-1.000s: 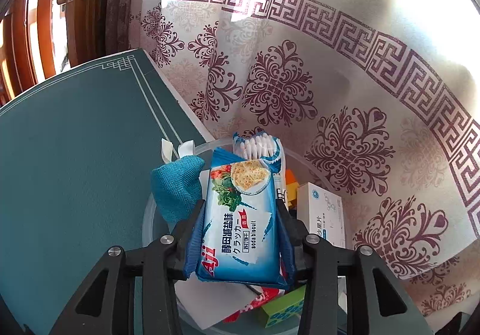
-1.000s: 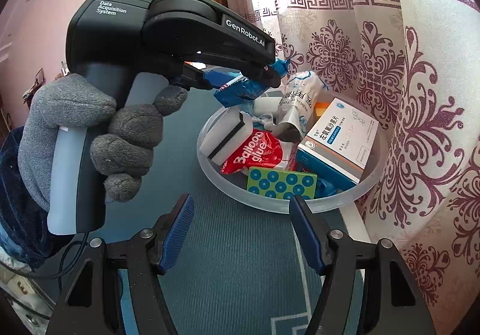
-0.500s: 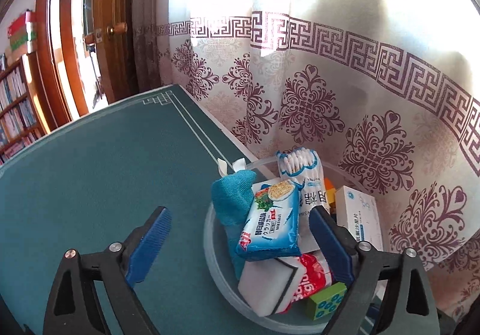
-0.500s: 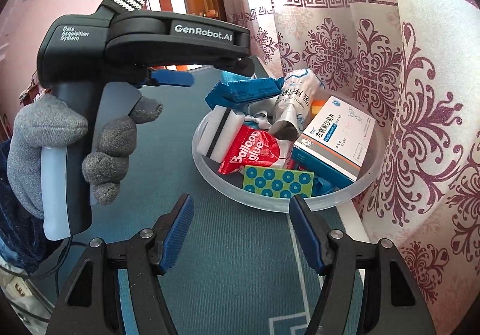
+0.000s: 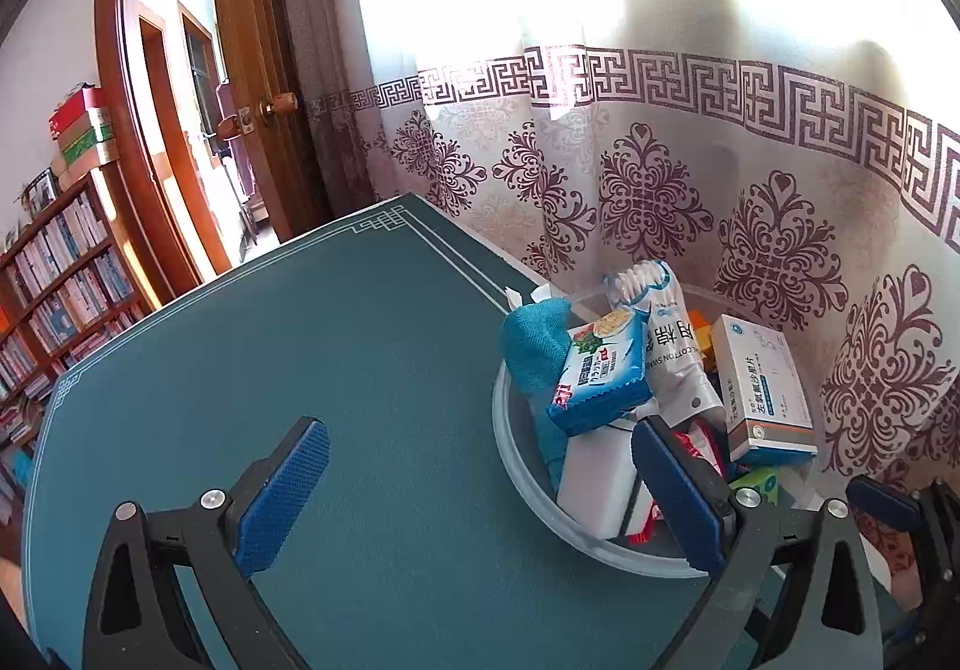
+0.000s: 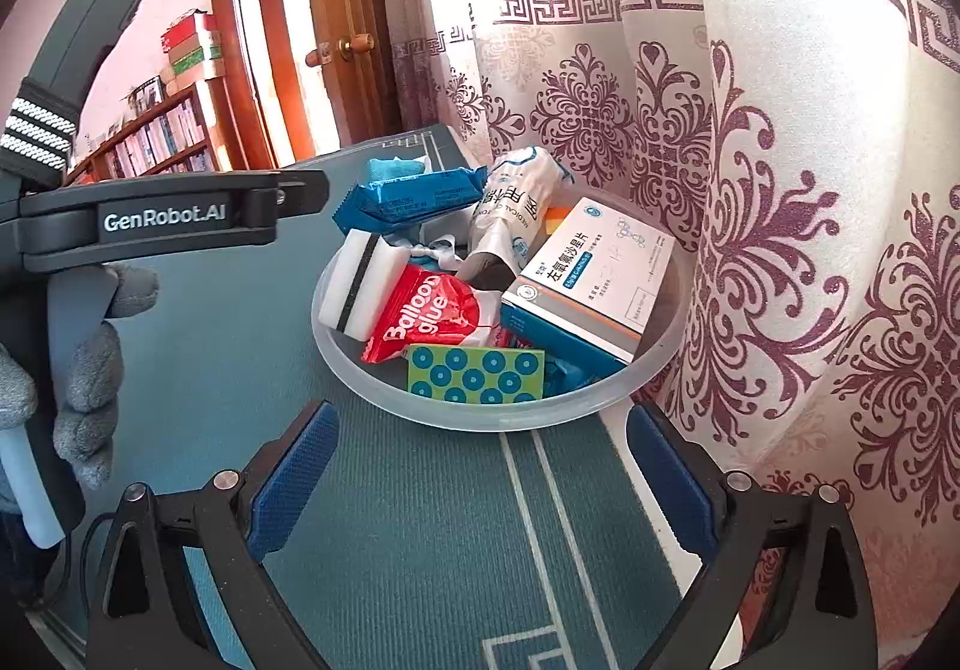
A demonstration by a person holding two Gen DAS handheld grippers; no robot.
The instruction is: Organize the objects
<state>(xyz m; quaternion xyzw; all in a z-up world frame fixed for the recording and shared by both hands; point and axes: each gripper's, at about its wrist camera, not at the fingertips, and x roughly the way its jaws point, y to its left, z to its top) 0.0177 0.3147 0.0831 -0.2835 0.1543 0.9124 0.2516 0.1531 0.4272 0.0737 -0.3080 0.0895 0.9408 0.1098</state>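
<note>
A bookshelf [image 5: 57,274] is standing at the far left, its lower shelves cut off by the frame edge, and beside it a wooden door [image 5: 252,88] is hanging ajar. A teal mat is covering the counter [image 5: 300,358], and a patterned curtain [image 5: 690,190] is closing off the right, glare washing out everything above its border.

At the left of the right wrist view a gloved hand [image 6: 84,388] is gripping the handle of the left claw [image 5: 474,490], whose tips are cut off there. Its fingers have just been opening and are standing wide apart with nothing between them, the right finger overlapping the bowl's [image 6: 492,418] near rim.

The cracker pack [image 5: 600,376] is lying in the clear bowl on top of the heap, leaning on a teal cloth [image 5: 531,346]. Around it a white sponge [image 6: 360,286], a red glue packet [image 6: 432,310], a dotted green box [image 6: 477,376], a swab bag [image 5: 666,340] and a medicine box [image 6: 594,274] are crowding together; whatever is lying beneath them is hidden.

The right claw [image 6: 480,484] has also just been opening and is standing wide and empty, just short of the bowl.
</note>
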